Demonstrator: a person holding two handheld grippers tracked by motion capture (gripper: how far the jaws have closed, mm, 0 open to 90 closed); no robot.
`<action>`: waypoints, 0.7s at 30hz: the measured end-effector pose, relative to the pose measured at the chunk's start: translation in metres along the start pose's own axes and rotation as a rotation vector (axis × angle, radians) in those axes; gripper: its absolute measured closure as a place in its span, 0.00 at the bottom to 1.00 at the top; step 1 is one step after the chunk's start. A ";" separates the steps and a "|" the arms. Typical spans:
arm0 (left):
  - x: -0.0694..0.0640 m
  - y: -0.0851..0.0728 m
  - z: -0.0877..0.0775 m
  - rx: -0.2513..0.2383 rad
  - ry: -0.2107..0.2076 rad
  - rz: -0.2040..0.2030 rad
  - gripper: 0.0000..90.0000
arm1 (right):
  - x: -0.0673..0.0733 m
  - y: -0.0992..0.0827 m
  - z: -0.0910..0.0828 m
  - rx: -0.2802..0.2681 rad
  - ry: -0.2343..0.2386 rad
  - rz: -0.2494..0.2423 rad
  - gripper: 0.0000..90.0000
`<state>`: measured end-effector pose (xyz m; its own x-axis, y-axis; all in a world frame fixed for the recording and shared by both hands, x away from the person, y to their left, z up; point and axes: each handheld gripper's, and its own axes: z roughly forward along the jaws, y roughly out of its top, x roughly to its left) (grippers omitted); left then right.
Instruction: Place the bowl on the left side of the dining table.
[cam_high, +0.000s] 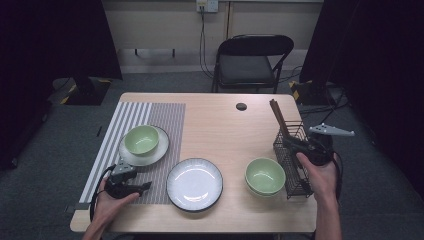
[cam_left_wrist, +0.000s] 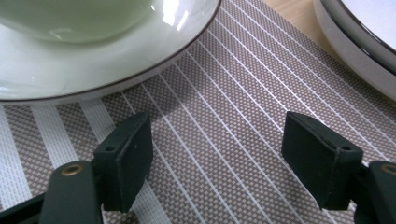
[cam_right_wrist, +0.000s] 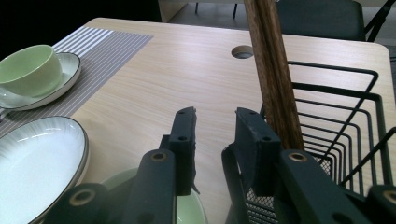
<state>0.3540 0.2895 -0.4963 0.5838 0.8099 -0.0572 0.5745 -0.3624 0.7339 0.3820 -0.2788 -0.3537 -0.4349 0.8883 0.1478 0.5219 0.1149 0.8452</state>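
Note:
My left gripper (cam_high: 145, 186) lies low over the striped placemat (cam_high: 160, 115) at the front left, open, with only mat between its jaws (cam_left_wrist: 219, 154). Just beyond it a green bowl (cam_high: 141, 139) sits on a white dark-rimmed plate (cam_high: 145, 157). My right gripper (cam_high: 290, 142) hovers at the black wire basket (cam_high: 295, 165), where brown chopsticks (cam_high: 278, 117) stand tilted. In the right gripper view its jaws (cam_right_wrist: 215, 114) stand a little apart with nothing between them, and the chopsticks (cam_right_wrist: 273, 70) rise just beyond the right jaw.
A ribbed white plate (cam_high: 194, 183) lies at the front middle, and a second green bowl (cam_high: 265, 175) sits beside the basket. A round cable hole (cam_high: 241, 106) marks the back of the table. A black folding chair (cam_high: 250, 60) stands behind.

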 end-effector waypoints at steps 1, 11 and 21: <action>0.000 -0.001 0.000 -0.007 0.000 0.002 0.28 | 0.000 0.000 0.000 -0.002 -0.002 0.000 0.78; -0.003 -0.003 0.004 -0.026 0.046 0.029 0.26 | -0.004 -0.001 0.001 0.009 -0.019 0.019 0.84; -0.003 -0.003 0.004 -0.025 0.046 0.025 0.25 | -0.004 0.000 0.001 0.016 -0.026 0.019 0.89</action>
<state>0.3530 0.2863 -0.5011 0.5709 0.8210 -0.0078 0.5452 -0.3720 0.7513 0.3842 -0.2817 -0.3551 -0.4054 0.9017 0.1505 0.5422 0.1046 0.8337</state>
